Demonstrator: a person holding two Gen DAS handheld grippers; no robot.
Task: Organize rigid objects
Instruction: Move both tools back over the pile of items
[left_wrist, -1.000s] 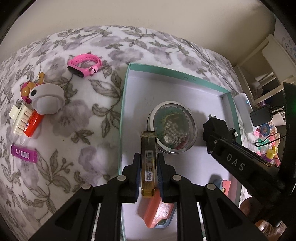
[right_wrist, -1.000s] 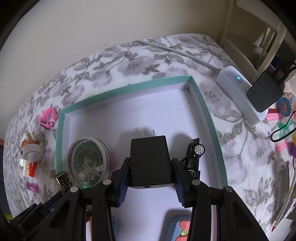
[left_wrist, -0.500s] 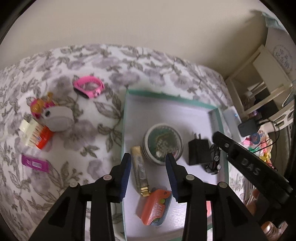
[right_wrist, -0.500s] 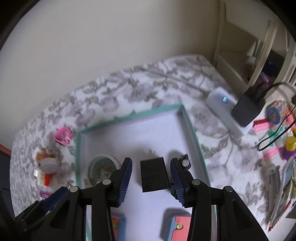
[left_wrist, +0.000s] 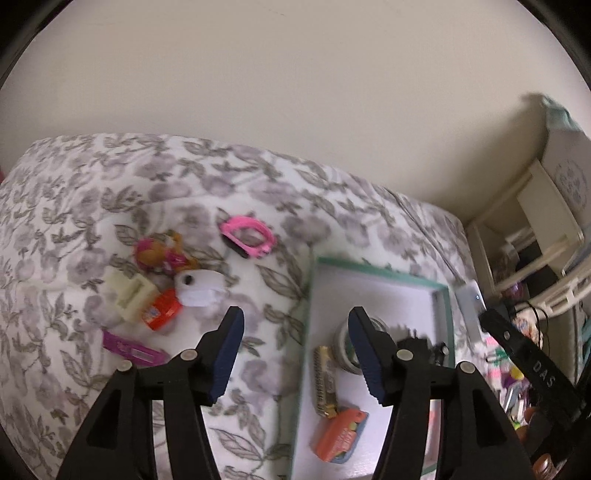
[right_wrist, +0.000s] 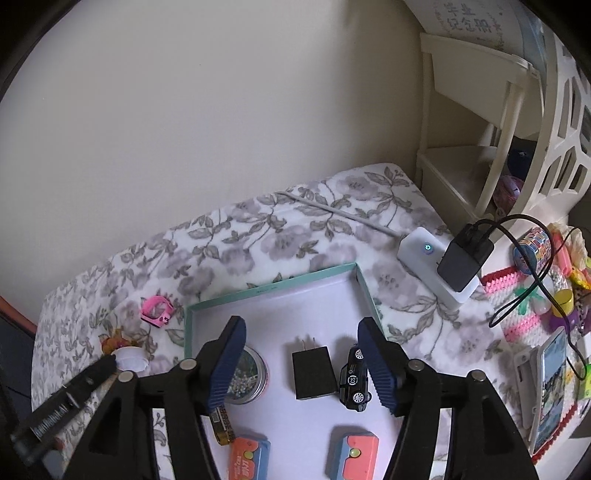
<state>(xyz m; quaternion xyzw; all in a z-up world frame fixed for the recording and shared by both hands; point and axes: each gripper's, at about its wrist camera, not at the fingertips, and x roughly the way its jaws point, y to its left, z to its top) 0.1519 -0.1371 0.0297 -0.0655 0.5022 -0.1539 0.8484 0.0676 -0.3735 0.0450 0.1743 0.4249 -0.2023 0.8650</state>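
Both your grippers hang empty with jaws spread wide: the right gripper (right_wrist: 301, 363) above the shallow teal-rimmed white box (right_wrist: 271, 291), the left gripper (left_wrist: 295, 354) straddling that box's left wall (left_wrist: 306, 332) and the floral bedspread (left_wrist: 74, 206). You look to be between placements, with a fresh pick due. Nearest you inside the box lie two coral-and-blue toy cases (right_wrist: 248, 458), then the gold patterned bar (left_wrist: 324, 380), the round clear-lidded tin of beads (right_wrist: 247, 376), the black plug adapter (right_wrist: 313, 373) and the black toy car (right_wrist: 354, 378), all flat on the box floor. Outside it on the bedspread, left of the box, the purple flat packet (left_wrist: 133, 350) sits closest, then the orange bottle (left_wrist: 160, 314), cream brush (left_wrist: 129, 293), white rounded toy (left_wrist: 199, 288), a pink-and-orange figure (left_wrist: 155, 253) and farthest the pink wristband (left_wrist: 248, 236). I judge your next move is the left gripper's: swing it left, lower over one loose piece and close squarely across its narrow width.
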